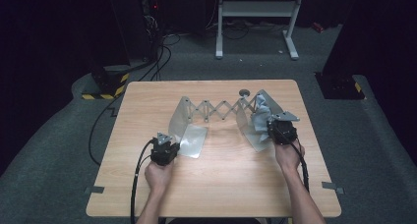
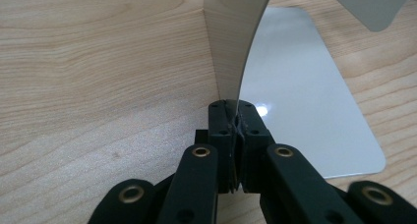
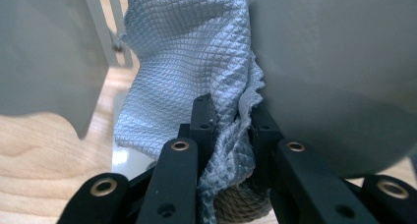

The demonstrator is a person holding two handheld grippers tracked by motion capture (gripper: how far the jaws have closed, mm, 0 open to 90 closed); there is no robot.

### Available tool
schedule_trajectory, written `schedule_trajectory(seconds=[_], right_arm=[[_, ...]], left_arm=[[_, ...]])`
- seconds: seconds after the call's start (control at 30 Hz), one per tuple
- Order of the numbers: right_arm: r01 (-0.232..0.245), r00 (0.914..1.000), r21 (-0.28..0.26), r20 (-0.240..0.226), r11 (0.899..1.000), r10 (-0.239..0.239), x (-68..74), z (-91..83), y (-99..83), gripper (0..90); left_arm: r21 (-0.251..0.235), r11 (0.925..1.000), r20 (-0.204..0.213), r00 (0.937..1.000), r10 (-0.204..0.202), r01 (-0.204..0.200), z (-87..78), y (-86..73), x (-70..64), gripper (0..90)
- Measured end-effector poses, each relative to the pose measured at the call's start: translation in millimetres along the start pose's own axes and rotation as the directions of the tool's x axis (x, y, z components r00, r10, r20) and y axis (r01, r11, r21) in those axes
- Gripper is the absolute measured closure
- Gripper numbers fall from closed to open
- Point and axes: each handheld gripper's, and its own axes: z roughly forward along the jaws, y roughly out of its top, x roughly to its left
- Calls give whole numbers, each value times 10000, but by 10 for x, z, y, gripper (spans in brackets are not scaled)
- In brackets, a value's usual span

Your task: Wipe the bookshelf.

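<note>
A grey metal folding rack (image 1: pixel 221 107) with a scissor lattice stands across the middle of the wooden table (image 1: pixel 147 96). Its left end plate (image 1: pixel 179 117) rises from a flat foot (image 1: pixel 194 141). My left gripper (image 1: pixel 174 145) is shut on the edge of that upright plate (image 2: pixel 236 37), jaws pinching the thin sheet (image 2: pixel 233 113) beside the shiny foot (image 2: pixel 300 86). At the rack's right end plate (image 1: pixel 247 128), my right gripper (image 1: pixel 268 128) is shut on a light blue waffle-weave cloth (image 1: pixel 260 117). The cloth (image 3: pixel 192 52) is bunched between the jaws (image 3: pixel 231 118) against the curved grey plate (image 3: pixel 339 71).
A small dark knob (image 1: pixel 244 92) stands behind the rack near the table's far edge. Bare wood lies in front of the rack between my hands. A white desk frame (image 1: pixel 255 17) and cables (image 1: pixel 157 57) are on the floor beyond the table.
</note>
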Motion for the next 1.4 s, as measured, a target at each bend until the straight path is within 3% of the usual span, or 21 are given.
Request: schedule_trajectory(seconds=[0.57,0.8,1.07,1.4], right_arm=[[-45,9999,-477,144,9989,52,-10,-96,162,782],[208,9996,-232,211,9995,-203,43,-9,138,782],[161,9998,123,103,9998,-163,63,123,53,782],[117,9999,921,-102,9957,-108,112,357,-114,782]], left_arm=[[23,10000,9,10000,11,-11,-2,0,3,868],[24,10000,9,10000,19,-19,-2,0,5,867],[24,10000,9,10000,15,-16,-2,0,5,868],[30,10000,20,10000,14,-14,-3,0,6,867]])
